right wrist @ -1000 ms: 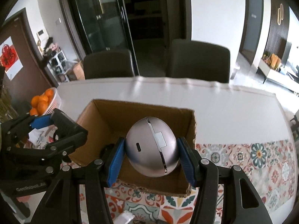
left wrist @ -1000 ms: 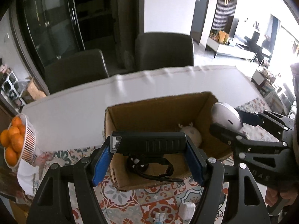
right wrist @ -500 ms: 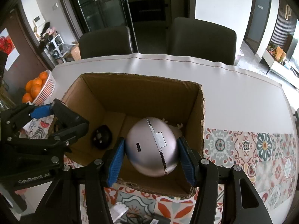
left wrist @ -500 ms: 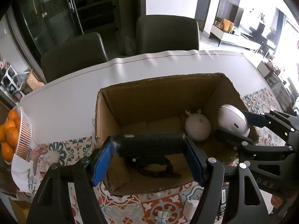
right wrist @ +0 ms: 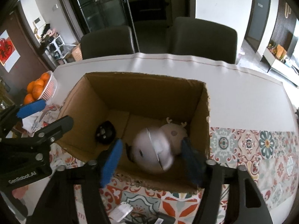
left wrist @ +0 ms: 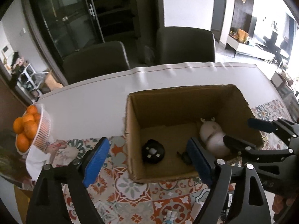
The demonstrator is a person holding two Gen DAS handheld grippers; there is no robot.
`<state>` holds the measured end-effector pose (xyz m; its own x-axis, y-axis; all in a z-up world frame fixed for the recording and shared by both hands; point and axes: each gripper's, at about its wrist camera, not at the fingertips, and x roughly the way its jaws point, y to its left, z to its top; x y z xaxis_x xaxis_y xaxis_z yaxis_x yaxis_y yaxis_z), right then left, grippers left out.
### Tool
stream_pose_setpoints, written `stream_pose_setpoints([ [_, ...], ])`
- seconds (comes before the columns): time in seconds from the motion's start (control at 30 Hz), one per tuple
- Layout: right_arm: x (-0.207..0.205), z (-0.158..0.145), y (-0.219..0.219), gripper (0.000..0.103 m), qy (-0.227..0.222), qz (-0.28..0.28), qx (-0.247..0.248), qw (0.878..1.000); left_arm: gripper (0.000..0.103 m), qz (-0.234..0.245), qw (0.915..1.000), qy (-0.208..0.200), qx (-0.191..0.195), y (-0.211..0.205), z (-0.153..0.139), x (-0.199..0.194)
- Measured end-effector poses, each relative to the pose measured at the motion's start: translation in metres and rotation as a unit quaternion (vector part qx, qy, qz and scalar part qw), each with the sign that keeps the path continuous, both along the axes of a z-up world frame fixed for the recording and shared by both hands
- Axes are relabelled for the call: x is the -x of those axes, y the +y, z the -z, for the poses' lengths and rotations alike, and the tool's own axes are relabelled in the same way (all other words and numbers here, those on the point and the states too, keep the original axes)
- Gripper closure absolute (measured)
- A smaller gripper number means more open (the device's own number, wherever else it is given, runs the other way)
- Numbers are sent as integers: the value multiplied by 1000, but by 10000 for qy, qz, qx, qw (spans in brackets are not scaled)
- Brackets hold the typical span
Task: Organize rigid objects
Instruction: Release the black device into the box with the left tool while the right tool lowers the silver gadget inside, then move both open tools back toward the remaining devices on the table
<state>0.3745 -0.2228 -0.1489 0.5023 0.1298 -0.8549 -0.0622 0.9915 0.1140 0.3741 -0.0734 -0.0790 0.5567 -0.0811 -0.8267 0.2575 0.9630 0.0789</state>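
An open cardboard box stands on the table. Inside lie a black round device, a pale round toy with antlers and a silver-pink dome gadget, blurred and loose between my right fingers. My left gripper is open and empty above the box's near left edge. My right gripper is open above the box's near right part; it also shows in the left wrist view. A small dark object lies beside the left gripper's right finger.
A basket of oranges stands at the table's left edge. Two dark chairs stand behind the table. A white adapter and black cables lie on the patterned cloth in front of the box.
Both grippers opened. The left let go of its black device and the right let go of the silver dome, which is dropping into the box. Both moved over the box.
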Motion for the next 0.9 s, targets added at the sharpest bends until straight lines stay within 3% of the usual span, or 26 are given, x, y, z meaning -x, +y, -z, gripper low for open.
stream_pose_setpoints([
  [0.1,7,-7,6,33,-120,-10,178,9998,9,-96,9999,-107,21,6,-4,8],
  [0.33,29,-20,12,33,-318,8,403,9987,8,-306,9993,-236,-25,17,-11,32],
  [0.9,96,-42,34,33,-621,-246,411,9969,3,-623,9966,-540,46,42,-30,106],
])
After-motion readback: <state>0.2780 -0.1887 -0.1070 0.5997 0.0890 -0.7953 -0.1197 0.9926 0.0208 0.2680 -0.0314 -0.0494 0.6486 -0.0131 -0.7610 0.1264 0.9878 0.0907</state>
